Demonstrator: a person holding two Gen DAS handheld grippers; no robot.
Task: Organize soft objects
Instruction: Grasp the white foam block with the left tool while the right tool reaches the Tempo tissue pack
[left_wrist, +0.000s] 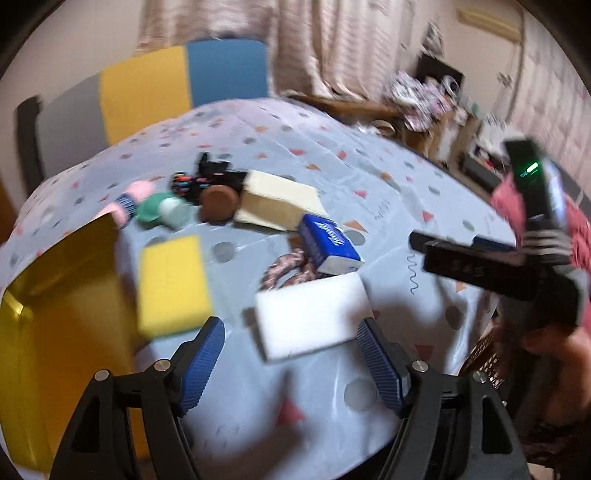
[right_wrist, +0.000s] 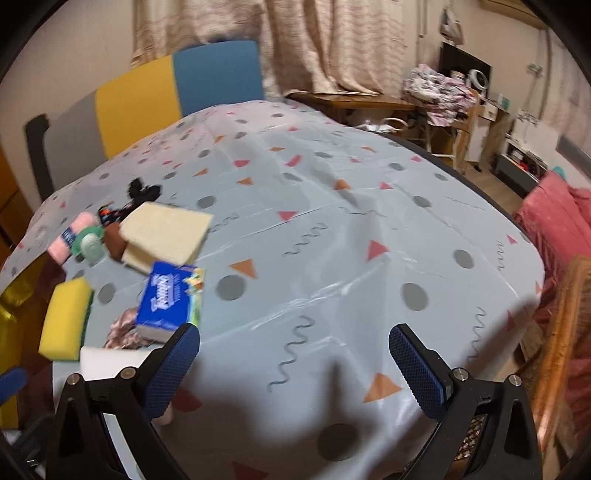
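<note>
Left wrist view shows our left gripper (left_wrist: 291, 354) with jaws wide and empty, right over the white sponge (left_wrist: 314, 317). That sponge lies just beside the blue tissue pack (left_wrist: 327, 243). We should go straight down and squeeze softly. Our right gripper (right_wrist: 295, 365) is wide and empty too.

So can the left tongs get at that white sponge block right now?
Probably yes. The left tongs stand open and empty, with the white sponge block lying just ahead of the tips on the tablecloth. Nothing sits on it; the blue tissue pack lies just behind.
</note>
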